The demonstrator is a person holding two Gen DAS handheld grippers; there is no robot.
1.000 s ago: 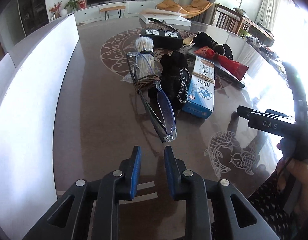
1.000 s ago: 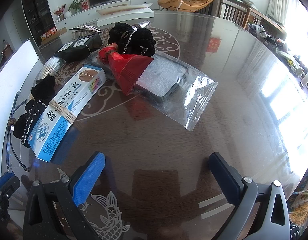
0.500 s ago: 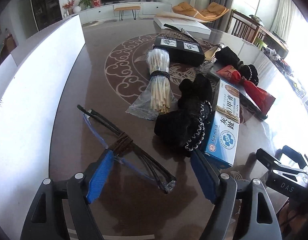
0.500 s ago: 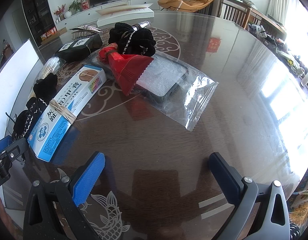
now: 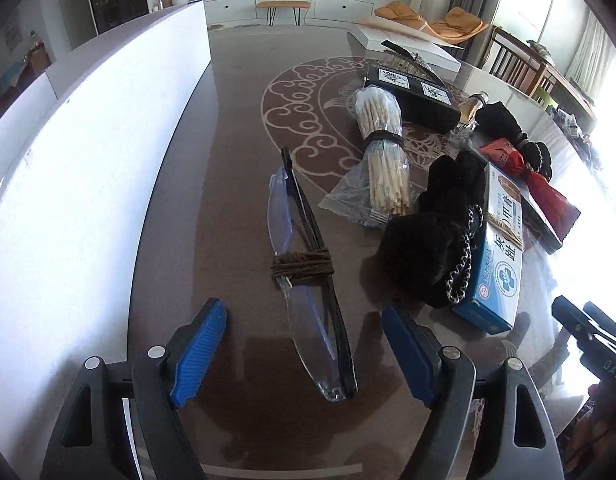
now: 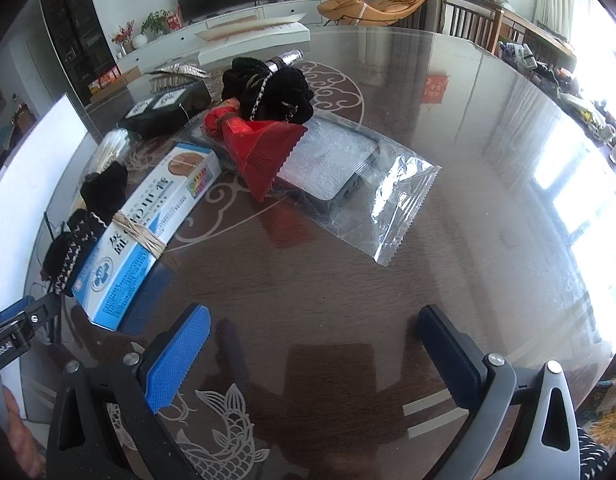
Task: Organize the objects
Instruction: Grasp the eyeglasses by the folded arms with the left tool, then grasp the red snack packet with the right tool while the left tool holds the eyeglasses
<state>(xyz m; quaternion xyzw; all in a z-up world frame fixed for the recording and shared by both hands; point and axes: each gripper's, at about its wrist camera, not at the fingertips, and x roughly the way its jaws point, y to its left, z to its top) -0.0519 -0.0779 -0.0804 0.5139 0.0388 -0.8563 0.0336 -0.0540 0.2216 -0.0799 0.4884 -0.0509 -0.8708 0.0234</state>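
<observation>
Folded glasses (image 5: 308, 276) tied with brown cord lie flat on the brown table, between the open fingers of my left gripper (image 5: 304, 344); its jaws stand wide apart and empty. To their right lie a black scrunchie (image 5: 431, 240), a blue-and-white box (image 5: 499, 256), a bundle of sticks in plastic (image 5: 381, 160) and a black box (image 5: 415, 96). My right gripper (image 6: 311, 352) is open and empty over bare table. Ahead of it lie the blue-and-white box (image 6: 148, 232), a red wrapper (image 6: 264, 148), a black scrunchie (image 6: 276, 96) and a clear-bagged dark item (image 6: 339, 176).
A white board (image 5: 80, 184) stands along the table's left side. A white flat box (image 5: 403, 44) lies at the far edge. My right gripper shows at the left wrist view's right edge (image 5: 591, 340). Chairs stand beyond the table's far right.
My left gripper opened from shut and let the glasses go; they now lie flat on the table between its fingers. My right gripper has not moved.
</observation>
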